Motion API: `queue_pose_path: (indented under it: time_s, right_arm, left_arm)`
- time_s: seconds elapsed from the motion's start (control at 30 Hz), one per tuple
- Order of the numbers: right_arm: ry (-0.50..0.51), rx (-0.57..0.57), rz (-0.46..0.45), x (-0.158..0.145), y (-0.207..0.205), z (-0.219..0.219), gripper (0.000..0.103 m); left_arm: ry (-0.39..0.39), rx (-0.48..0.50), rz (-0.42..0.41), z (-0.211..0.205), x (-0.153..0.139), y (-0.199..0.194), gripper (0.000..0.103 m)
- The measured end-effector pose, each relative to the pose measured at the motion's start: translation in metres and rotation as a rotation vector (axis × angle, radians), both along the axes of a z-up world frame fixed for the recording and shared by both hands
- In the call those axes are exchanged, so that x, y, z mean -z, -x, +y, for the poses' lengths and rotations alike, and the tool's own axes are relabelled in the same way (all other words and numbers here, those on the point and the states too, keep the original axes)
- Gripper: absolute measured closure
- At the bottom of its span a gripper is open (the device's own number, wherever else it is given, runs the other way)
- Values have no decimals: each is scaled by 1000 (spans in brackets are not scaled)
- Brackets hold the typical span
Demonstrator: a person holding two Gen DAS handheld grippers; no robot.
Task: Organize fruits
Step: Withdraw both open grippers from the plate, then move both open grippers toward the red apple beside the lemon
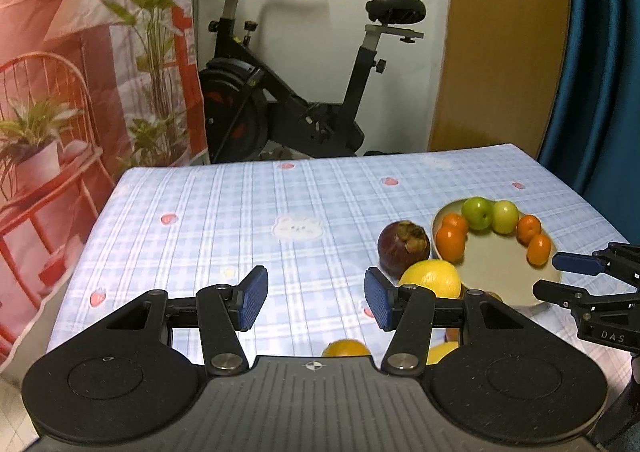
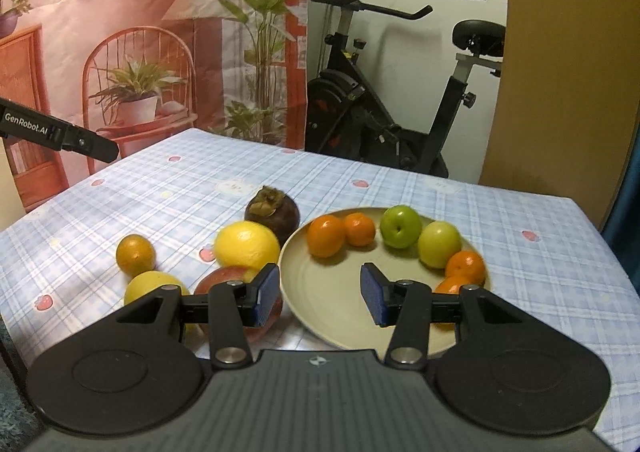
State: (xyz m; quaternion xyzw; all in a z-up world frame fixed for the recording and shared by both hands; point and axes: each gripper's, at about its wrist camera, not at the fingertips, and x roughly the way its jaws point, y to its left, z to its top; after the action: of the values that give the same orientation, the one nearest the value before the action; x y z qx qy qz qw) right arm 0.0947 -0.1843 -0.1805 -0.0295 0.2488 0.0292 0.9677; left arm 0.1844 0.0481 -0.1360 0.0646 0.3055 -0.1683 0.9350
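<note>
On the checked tablecloth [image 2: 500, 211], your plate [image 2: 332, 312] is holding four oranges [image 2: 326, 235] and two green apples [image 2: 401, 227]. Beside it are lying a mangosteen [image 2: 273, 211], lemons [image 2: 247, 244] and, in the right view only, a red apple [image 2: 224, 280]. Your left gripper [image 1: 316, 298] and right gripper [image 2: 319, 294] are hovering released, grasping nothing.

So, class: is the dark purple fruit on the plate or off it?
Off. The dark purple fruit sits on the tablecloth just outside the plate's rim, behind the lemon.
</note>
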Motion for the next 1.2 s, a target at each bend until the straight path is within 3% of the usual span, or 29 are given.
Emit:
queue_pose_path:
  time_s: [0.3, 0.43, 0.67, 0.93, 1.2]
  right_arm:
    - [-12, -29, 29, 9, 1, 6, 55]
    - [-2, -65, 49, 15, 2, 13, 48]
    - [-15, -119, 86, 28, -2, 17, 45]
    - [-34, -162, 108, 39, -11, 24, 44]
    - [-71, -173, 117, 49, -21, 26, 41]
  left_arm:
    - [24, 30, 37, -7, 19, 5, 47]
    - [37, 61, 59, -19, 26, 4, 47]
    - [50, 151, 85, -53, 35, 0, 47]
    - [33, 276, 161, -101, 55, -1, 45]
    - [-5, 292, 205, -107, 71, -2, 45]
